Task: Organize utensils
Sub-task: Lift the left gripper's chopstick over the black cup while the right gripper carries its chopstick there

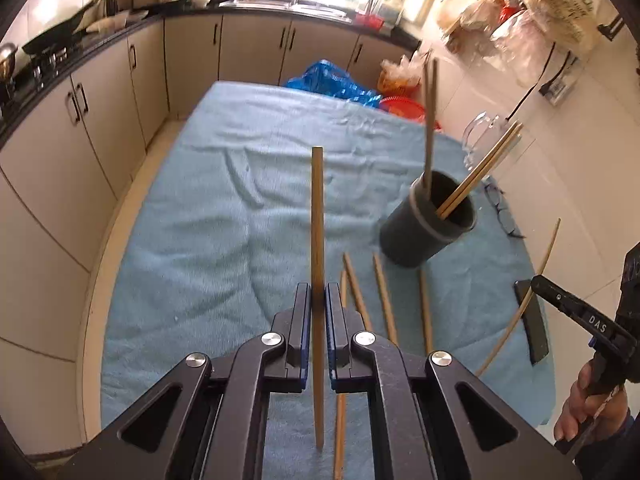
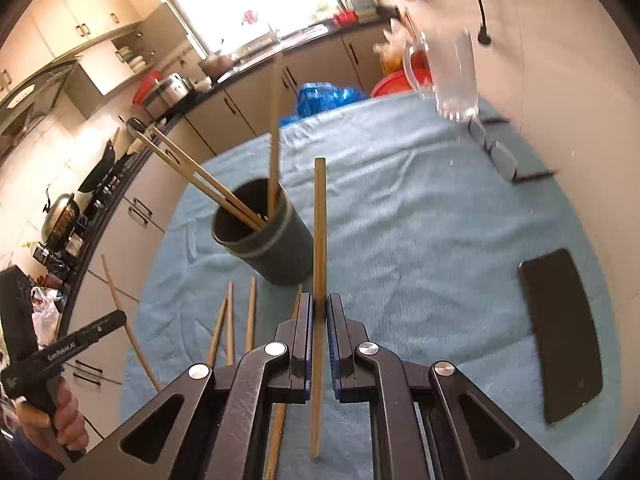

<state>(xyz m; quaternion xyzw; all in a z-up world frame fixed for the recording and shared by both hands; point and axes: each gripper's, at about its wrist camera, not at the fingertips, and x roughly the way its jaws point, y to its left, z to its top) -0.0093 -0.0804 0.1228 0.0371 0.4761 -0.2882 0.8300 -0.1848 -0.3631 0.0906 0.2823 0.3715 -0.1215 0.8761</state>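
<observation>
My left gripper (image 1: 318, 294) is shut on a wooden chopstick (image 1: 317, 216) that points up and away over the blue towel (image 1: 208, 220). My right gripper (image 2: 319, 305) is shut on another chopstick (image 2: 319, 224), held the same way. A dark round holder (image 1: 428, 228) (image 2: 266, 236) stands on the towel with several chopsticks leaning in it, to the right of the left gripper and to the left of the right one. Several loose chopsticks (image 1: 384, 296) (image 2: 230, 320) lie on the towel in front of the holder. The right gripper shows at the left wrist view's right edge, with its chopstick (image 1: 532, 296).
A black phone (image 2: 564, 332) lies flat on the towel at the right. A clear glass mug (image 2: 452, 76) and folded glasses (image 2: 500, 160) sit near the white wall. Kitchen cabinets (image 1: 100, 108) and a counter run along the left and back. A blue bag (image 1: 332, 80) lies beyond the table.
</observation>
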